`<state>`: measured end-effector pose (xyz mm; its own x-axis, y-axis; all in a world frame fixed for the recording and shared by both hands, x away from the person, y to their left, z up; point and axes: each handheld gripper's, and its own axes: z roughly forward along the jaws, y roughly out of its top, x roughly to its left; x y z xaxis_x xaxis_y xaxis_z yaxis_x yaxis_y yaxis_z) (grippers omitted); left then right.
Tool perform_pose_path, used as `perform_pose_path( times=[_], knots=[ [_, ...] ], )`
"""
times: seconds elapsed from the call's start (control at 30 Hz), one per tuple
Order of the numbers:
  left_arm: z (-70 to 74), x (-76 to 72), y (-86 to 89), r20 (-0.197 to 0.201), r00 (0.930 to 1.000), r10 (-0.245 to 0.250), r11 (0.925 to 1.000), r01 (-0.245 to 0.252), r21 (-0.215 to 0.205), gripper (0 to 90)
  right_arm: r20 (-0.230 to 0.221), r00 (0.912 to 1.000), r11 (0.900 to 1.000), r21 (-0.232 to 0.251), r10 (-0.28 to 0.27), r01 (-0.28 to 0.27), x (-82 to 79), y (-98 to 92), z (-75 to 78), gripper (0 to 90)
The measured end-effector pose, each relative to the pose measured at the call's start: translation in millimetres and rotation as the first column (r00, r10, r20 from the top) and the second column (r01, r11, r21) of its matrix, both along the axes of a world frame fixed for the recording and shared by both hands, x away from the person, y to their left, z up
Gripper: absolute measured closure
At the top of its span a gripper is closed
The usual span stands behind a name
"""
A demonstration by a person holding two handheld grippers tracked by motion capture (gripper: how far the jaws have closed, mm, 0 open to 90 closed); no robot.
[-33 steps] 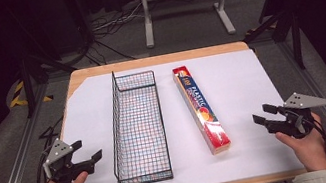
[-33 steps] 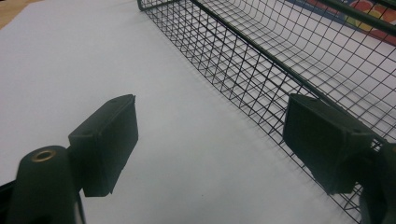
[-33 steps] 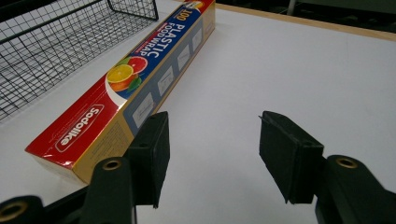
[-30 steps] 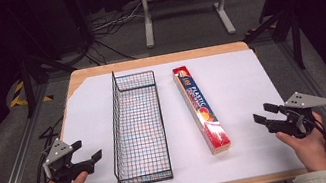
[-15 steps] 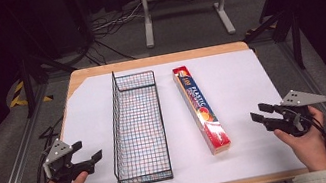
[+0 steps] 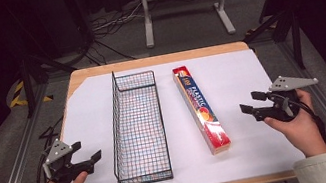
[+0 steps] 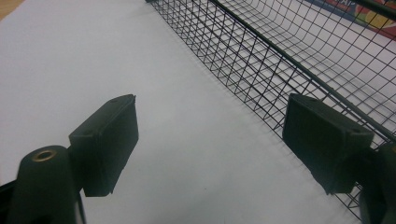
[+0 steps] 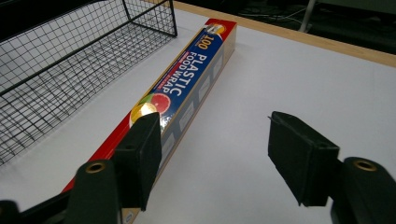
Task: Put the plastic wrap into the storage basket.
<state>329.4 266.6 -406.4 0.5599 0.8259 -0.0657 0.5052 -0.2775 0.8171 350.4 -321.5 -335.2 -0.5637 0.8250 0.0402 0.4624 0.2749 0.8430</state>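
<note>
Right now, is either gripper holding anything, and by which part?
Nothing held. The left gripper and right gripper are both open, clear of the basket and plastic wrap box.

High view: overhead, near side, faces fwd/down on whole table [image 6: 228,67]. Gripper views: low, close. Both share wire basket [image 7: 299,56] w/ high.

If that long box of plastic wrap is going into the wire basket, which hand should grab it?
Probably the right gripper: open, it sits just beside the plastic wrap box, while the basket stands between the box and the left gripper.
</note>
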Motion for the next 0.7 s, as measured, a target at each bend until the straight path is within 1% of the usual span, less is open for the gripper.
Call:
perform_pose_path(
  times=[0.03,0.13,0.17,0.2,0.27,0.33,0.37,0.47,0.53,0.57,0.63,0.67,0.7],
  knots=[
    [-0.1,0.1,0.3,-0.002,1.0,-0.001,1.0,0.001,-0.001,19.0,-0.004,1.0,1.0,0.005,0.004,-0.004,3.0,2.3,2.0,31.9],
    [-1.0,0.5,0.9,-0.001,1.0,0.004,1.0,-0.004,-0.005,19.0,-0.005,1.0,1.0,0.007,-0.008,0.008,11.9,8.2,7.5,23.7],
    [-1.1,0.5,1.0,-0.001,1.0,0.004,1.0,-0.004,-0.005,19.0,-0.002,1.0,1.0,0.003,0.001,-0.001,15.9,10.9,9.9,19.6],
    [-1.1,0.5,1.0,-0.003,1.0,0.003,1.0,-0.004,-0.008,19.0,-0.004,1.0,1.0,0.01,0.008,-0.008,19.0,13.1,11.9,18.7],
    [-1.1,0.5,1.3,-0.003,1.0,0.006,1.0,-0.006,-0.008,19.0,-0.008,0.9996,0.999,0.034,0.028,-0.028,25.2,16.6,15.5,14.9],
    [-0.7,0.6,2.9,-0.008,0.9999,0.008,0.9999,-0.008,-0.009,18.9,-0.013,0.9989,0.997,0.059,0.044,-0.044,31.2,20.5,19.0,14.4],
    [-0.9,0.9,3.6,-0.004,1.0,0.009,0.9999,-0.009,-0.008,18.9,-0.013,0.9989,0.997,0.062,0.044,-0.043,33.7,23.3,20.8,14.4],
    [-1.9,1.1,4.7,-0.008,0.9998,0.018,0.9997,-0.018,-0.017,18.8,-0.008,0.9988,0.998,0.035,0.048,-0.047,41.4,31.0,23.8,15.2],
    [-2.1,1.4,5.1,-0.006,0.9998,0.017,0.9998,-0.017,-0.013,18.8,-0.017,0.9983,0.998,0.015,0.057,-0.056,46.7,37.5,24.7,16.1],
    [-2.1,1.4,5.1,-0.005,0.9998,0.017,0.9998,-0.017,-0.013,18.7,-0.012,0.9986,0.999,0.008,0.052,-0.052,50.6,42.6,24.8,15.5],
    [-1.8,1.3,5.3,-0.005,0.9998,0.017,0.9997,-0.017,-0.014,18.7,-0.009,0.9988,0.999,0.01,0.047,-0.047,52.3,45.1,24.8,15.5],
    [-1.7,1.4,6.0,-0.005,0.9998,0.019,0.9997,-0.019,-0.015,18.7,-0.003,0.9983,0.998,0.023,0.058,-0.058,58.4,53.5,25.8,16.0],
    [-1.7,1.4,6.6,-0.006,0.9998,0.021,0.9997,-0.021,-0.016,18.7,-0.003,0.9983,0.998,0.023,0.058,-0.058,58.4,53.5,25.8,16.0]
  ],
)
